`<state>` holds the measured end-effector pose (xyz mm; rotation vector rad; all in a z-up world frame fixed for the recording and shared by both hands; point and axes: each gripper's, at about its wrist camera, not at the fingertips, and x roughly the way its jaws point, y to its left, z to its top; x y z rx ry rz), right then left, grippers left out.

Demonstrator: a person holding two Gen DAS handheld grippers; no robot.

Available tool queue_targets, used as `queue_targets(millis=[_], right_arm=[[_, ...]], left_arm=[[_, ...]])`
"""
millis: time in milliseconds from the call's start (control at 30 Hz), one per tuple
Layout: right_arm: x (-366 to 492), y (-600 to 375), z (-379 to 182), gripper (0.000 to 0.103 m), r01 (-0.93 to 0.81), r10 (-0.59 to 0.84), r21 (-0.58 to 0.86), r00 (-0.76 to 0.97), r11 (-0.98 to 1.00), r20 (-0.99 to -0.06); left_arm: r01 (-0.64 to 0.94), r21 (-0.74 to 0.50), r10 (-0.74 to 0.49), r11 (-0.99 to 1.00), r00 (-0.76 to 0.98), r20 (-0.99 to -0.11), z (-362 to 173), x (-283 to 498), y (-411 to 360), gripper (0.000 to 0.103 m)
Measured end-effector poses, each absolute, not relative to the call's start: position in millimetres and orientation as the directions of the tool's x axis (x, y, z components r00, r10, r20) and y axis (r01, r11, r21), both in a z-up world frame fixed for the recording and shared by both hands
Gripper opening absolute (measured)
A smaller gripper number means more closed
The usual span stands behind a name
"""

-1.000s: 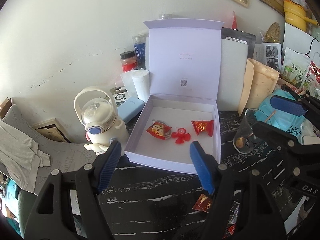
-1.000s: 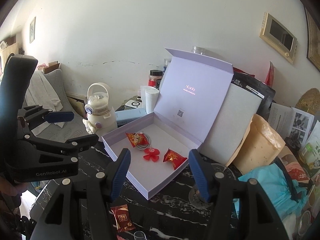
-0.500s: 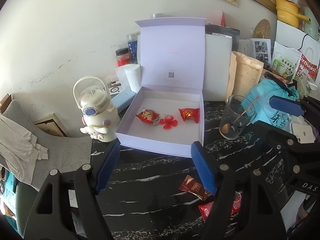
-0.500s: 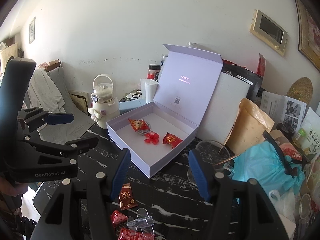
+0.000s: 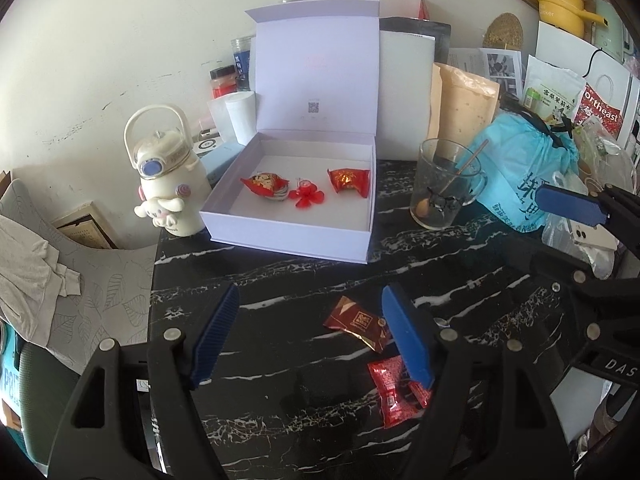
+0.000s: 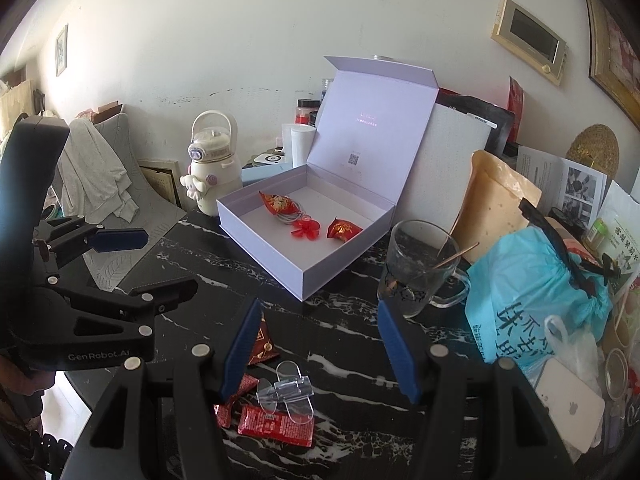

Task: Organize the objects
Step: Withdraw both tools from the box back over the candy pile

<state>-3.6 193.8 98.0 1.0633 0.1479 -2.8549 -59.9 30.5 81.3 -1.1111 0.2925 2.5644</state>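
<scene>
An open lavender box (image 5: 288, 240) (image 6: 264, 256) stands on the black marble table with its lid up. Inside lie two red snack packets (image 5: 264, 184) (image 5: 348, 180) and a red flower clip (image 5: 306, 198) (image 6: 306, 230). Nearer me on the table are a dark red packet (image 5: 354, 322) (image 6: 262, 340), a bright red packet (image 5: 390, 392) (image 6: 276, 426) and a clear hair clip (image 6: 286, 390). My left gripper (image 5: 310, 312) (image 6: 152, 264) hovers open above the table, holding nothing. My right gripper (image 6: 318, 316) (image 5: 560, 236) is open too, above the clear clip.
A cream character bottle (image 5: 168, 176) stands left of the box. Right of it are a glass mug with a spoon (image 6: 420, 268), a blue plastic bag (image 6: 532, 292) and a phone (image 6: 568, 412). A chair draped with grey cloth (image 5: 32, 276) is off the table's left edge.
Both grippers have drawn back and down from the box, which now looks smaller. The loose packets and the clear clip have come into view near the fingers. Both jaws look unchanged.
</scene>
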Motion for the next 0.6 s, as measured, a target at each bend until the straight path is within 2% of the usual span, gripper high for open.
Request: queue_targets(millis=[600], right_arm=[[24.8,196.0,27.0,0.061,0.122,-0.096,0.02,-0.656,-0.992,-0.749]], left_arm=[[-0.405,0.022,0.23,-0.914,-0.562,-0.795,28.1,-20.1,37.2,0.073]])
